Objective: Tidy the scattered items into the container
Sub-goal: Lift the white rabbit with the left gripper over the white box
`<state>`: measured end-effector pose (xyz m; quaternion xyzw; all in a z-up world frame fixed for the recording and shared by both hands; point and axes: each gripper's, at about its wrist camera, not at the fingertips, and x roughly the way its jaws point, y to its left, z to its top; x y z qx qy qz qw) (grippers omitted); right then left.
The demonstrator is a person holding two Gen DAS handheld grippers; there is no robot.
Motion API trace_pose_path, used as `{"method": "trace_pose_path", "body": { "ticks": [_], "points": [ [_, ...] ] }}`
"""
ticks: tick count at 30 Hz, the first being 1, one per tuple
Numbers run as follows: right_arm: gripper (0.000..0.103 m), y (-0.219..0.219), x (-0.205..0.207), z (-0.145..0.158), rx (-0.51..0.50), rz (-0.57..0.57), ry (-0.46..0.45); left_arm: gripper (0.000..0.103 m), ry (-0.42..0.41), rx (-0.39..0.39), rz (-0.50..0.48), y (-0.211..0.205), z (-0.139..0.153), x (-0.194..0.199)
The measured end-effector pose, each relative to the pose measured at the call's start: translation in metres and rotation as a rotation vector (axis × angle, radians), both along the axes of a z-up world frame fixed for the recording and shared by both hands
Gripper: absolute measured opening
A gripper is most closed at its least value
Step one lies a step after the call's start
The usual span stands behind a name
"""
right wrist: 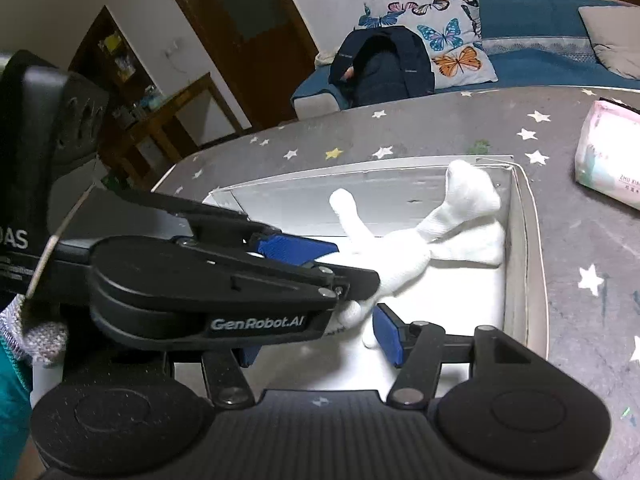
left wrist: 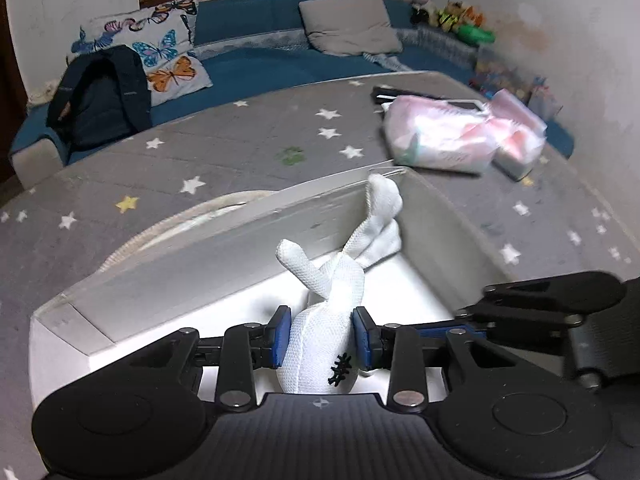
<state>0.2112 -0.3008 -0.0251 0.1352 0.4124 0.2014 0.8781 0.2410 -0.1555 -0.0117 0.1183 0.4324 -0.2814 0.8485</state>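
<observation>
A white knitted soft toy (left wrist: 332, 320) with long ears and a black stitched eye lies in a shallow white box (left wrist: 200, 256). My left gripper (left wrist: 322, 338) is shut on the toy's body inside the box; its ears reach toward the box's far right corner. In the right wrist view the toy (right wrist: 404, 256) stretches across the box (right wrist: 524, 240), with the left gripper (right wrist: 320, 256) crossing in front. My right gripper (right wrist: 316, 344) is open just above the box floor, next to the toy's lower end.
The box sits on a grey star-patterned mat (left wrist: 248, 136). Pink-and-white plastic packs (left wrist: 460, 136) lie beyond the box at right, one also in the right wrist view (right wrist: 608, 152). A blue sofa (left wrist: 272, 64) with pillows and a dark backpack (left wrist: 104, 96) stands behind.
</observation>
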Motion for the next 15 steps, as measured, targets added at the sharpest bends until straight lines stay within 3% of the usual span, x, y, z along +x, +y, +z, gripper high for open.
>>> {"method": "trace_pose_path", "body": {
  "ticks": [9, 15],
  "points": [
    [0.059, 0.001, -0.015, 0.013, -0.050, 0.015, -0.043, 0.040, 0.003, -0.001, 0.031, 0.004, 0.006, -0.008],
    [0.062, 0.001, -0.040, 0.029, -0.110, 0.021, -0.111, 0.040, -0.013, -0.058, 0.065, 0.012, 0.017, -0.021]
  ]
}}
